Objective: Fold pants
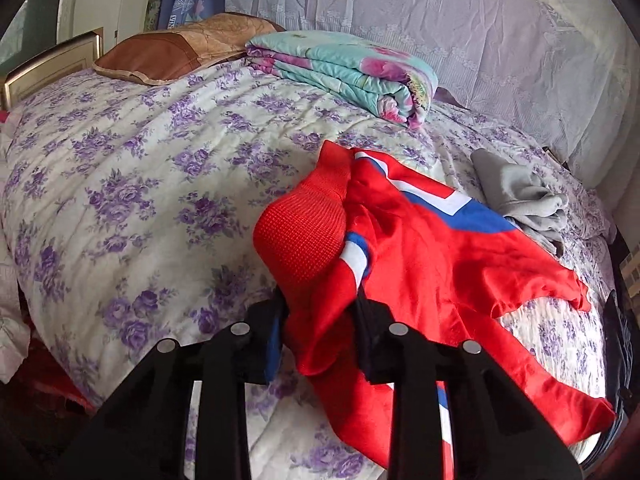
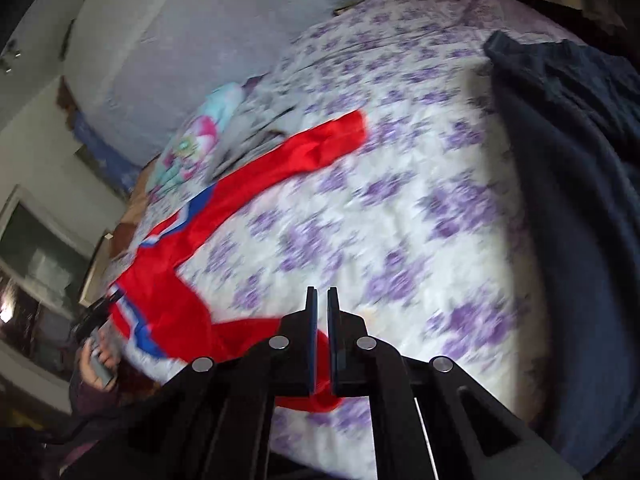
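Left wrist: we're pinching red pants [image 1: 420, 248] waistband in left claw [image 1: 320, 320]; right claw [image 2: 322, 320] pressed together, apparently empty; folding barely starting.

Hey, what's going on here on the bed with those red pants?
A person is starting to fold the red pants on the floral bedspread, holding tongs in each hand. The left tongs are clamped on bunched fabric near the waistband. The right tongs are shut over the other end; its blurred view doesn't show whether they caught fabric. Nothing is folded yet.
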